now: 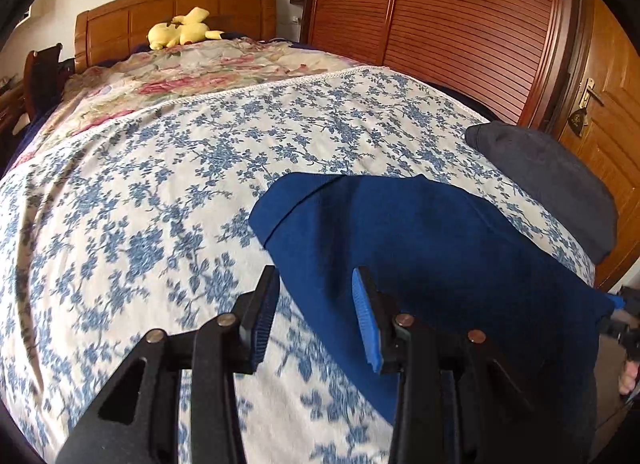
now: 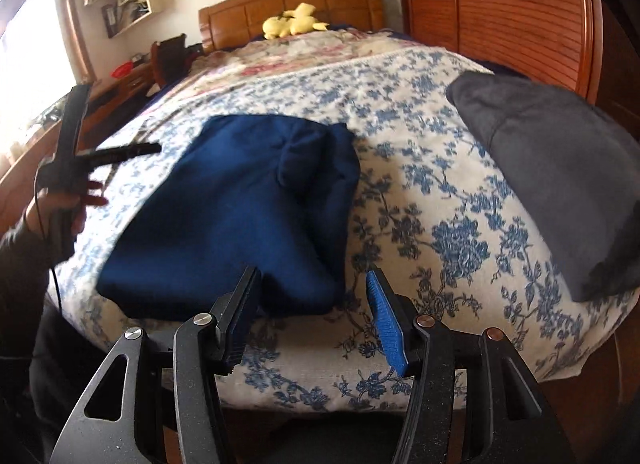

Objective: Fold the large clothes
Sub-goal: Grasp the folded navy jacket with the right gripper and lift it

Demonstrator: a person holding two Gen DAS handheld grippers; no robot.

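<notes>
Floral bedspread (image 2: 420,199) is seen bearing a folded blue garment (image 2: 240,207) just ahead of both grippers — left gripper (image 1: 316,312) and right gripper (image 2: 312,316) are held wide, empty. A careless grab could undo the loose folds — a judgement.

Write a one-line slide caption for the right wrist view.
Open right gripper hovers before a folded navy garment on the blue-floral bedspread, dark grey garment alongside.
</notes>
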